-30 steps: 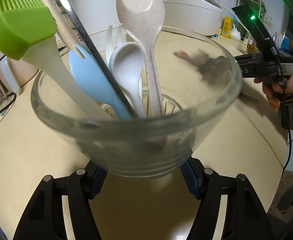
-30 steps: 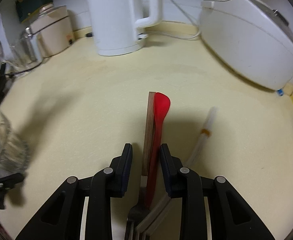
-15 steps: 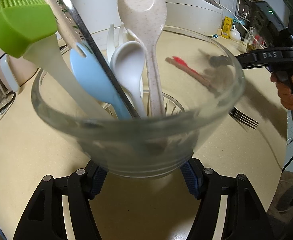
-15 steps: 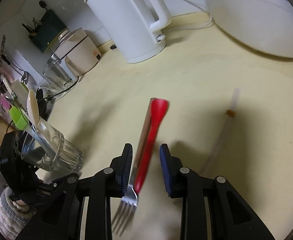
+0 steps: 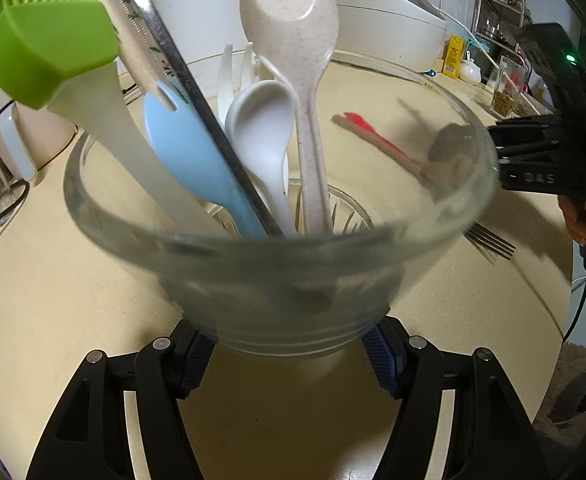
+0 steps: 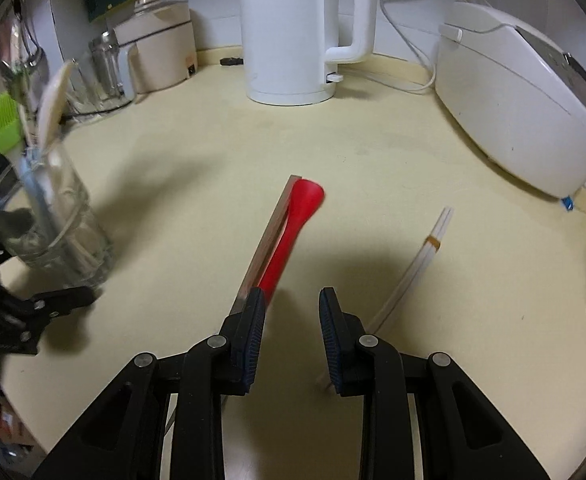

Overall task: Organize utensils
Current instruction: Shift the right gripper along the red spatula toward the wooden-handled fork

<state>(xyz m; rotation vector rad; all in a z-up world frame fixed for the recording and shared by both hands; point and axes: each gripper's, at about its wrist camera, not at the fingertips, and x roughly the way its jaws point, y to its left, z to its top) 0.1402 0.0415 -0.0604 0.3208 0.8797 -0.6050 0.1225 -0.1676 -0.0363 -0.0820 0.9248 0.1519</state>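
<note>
Cream kitchen counter (image 6: pixel 373 152) bearing kettle (image 6: pixel 293 32) and rice cooker (image 6: pixel 521 108); left gripper (image 5: pixel 289 356) clamps the glass (image 5: pixel 277 280), right gripper (image 6: pixel 289 328) parted, holding nothing.

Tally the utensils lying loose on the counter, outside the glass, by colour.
Red: 1, the red-handled utensil
Brown wood: 1, the wooden-handled utensil
White: 2, the chopsticks, banded as a pair
Total: 4

Black right gripper (image 5: pixel 437 160) body: the grey letters "DAS".
Small yellow box (image 5: pixel 454 56) by the wall: has print, too small to read.
</note>
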